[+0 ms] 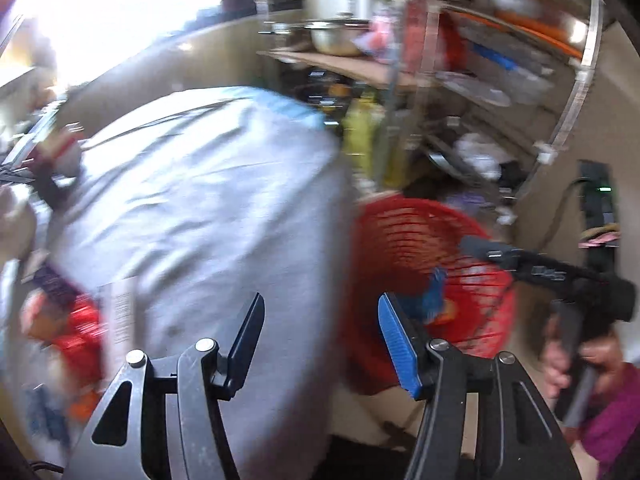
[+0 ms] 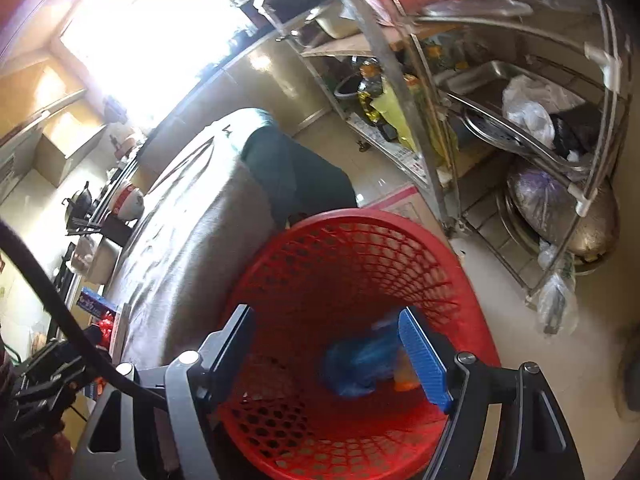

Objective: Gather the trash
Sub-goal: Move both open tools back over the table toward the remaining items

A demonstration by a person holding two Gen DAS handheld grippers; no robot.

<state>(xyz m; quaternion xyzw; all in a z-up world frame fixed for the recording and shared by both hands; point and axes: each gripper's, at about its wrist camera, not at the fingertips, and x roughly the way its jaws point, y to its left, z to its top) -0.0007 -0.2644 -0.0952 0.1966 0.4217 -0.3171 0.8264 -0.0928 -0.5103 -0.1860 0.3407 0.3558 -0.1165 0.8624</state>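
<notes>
A red mesh basket [image 2: 352, 240] stands on the floor beside a table with a grey cloth [image 2: 192, 216]. A blue wrapper [image 2: 360, 364] with something orange beside it lies inside the basket. My right gripper [image 2: 326, 328] is open and empty, held just above the basket mouth. In the blurred left wrist view, my left gripper [image 1: 320, 320] is open and empty over the edge of the grey cloth [image 1: 200, 200], with the red basket [image 1: 420, 248] to its right. Red and purple packets [image 1: 68, 320] lie at the cloth's left edge. The right gripper shows there too [image 1: 560, 272].
A metal shelf rack [image 2: 440, 100] with pots, bottles and plastic bags stands behind the basket. A counter with bowls and a kettle [image 2: 100, 208] runs along the table's far side. A cable [image 2: 60, 312] crosses the right wrist view at the left. Tiled floor lies to the right.
</notes>
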